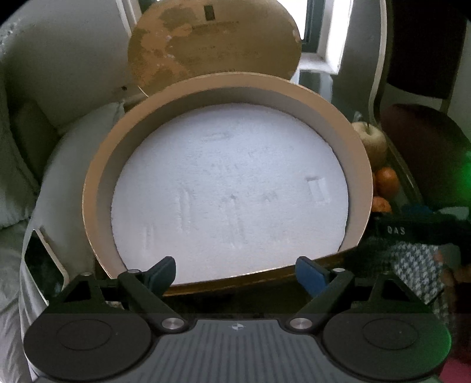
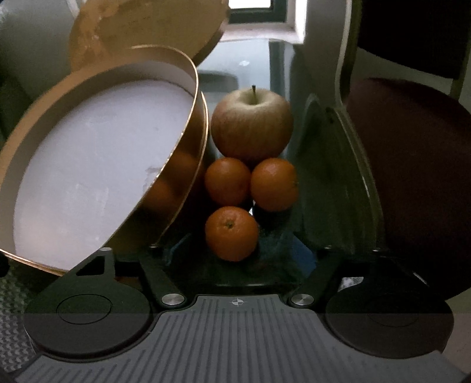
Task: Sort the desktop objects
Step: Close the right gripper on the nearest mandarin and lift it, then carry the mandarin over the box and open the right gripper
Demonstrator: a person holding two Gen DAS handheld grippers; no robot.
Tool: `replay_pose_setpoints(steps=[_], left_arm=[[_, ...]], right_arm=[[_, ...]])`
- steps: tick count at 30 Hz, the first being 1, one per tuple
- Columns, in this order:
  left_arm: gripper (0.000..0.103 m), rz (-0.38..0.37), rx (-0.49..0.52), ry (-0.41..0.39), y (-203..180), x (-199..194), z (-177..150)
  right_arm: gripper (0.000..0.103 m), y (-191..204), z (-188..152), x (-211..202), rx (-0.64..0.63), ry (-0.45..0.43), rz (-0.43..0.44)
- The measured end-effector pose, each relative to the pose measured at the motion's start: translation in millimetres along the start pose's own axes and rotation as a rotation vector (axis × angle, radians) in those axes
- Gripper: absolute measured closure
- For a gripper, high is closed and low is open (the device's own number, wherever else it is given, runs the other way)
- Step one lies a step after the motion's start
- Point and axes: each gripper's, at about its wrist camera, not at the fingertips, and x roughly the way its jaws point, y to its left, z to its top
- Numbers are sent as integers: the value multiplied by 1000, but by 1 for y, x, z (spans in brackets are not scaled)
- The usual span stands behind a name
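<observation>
A round gold box with a white foam floor stands open in front of my left gripper, which is open and empty at the box's near rim. Its round lid leans upright behind it. In the right wrist view the same box is at the left, tilted. An apple and three oranges lie on the glass table ahead of my right gripper. Its jaws are spread wide; the nearest orange sits between them, untouched. The fingertips are dark and hard to see.
A dark red chair seat stands at the right. A white chair back is behind the box at the left. A checked cloth and a dark box marked "OAS" lie at the right. A window is at the far end.
</observation>
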Motion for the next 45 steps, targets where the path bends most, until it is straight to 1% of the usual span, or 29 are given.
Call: replay_pose_setpoints(steps=[6, 8, 12, 14, 16, 23, 27, 31, 34, 36, 41, 45], left_arm=[[14, 11, 13, -6, 1, 2, 1], [14, 12, 8, -5, 2, 3, 1], [11, 15, -5, 0, 4, 3, 1], [11, 16, -5, -2, 4, 2, 1], [11, 18, -6, -8, 5, 0, 0], [10, 36, -15, -32, 10, -11, -6], [9, 28, -34, -46, 14, -18, -11], [9, 13, -52, -58, 19, -22, -15], [9, 1, -79, -68, 26, -24, -17], [9, 18, -116, -74, 40, -24, -19], [8, 64, -212, -89, 76, -25, -25], [8, 100, -288, -100, 104, -25, -29]], right_arm=[[34, 3, 3, 11, -11, 37, -15], [38, 3, 4, 13, -8, 46, -19], [40, 1, 2, 16, 27, 59, -12], [44, 0, 1, 17, 47, 67, -8], [57, 0, 0, 17, 59, 70, 6], [58, -2, 1, 12, 63, 58, 12], [58, -3, -1, 1, 65, 49, 17], [58, -7, -3, -20, 87, 23, 17], [58, -8, 0, -40, 93, -18, 8], [58, -5, 4, -56, 85, -54, 10], [58, 21, 26, -85, 25, -128, 55], [58, 63, 44, -83, -73, -121, 117]])
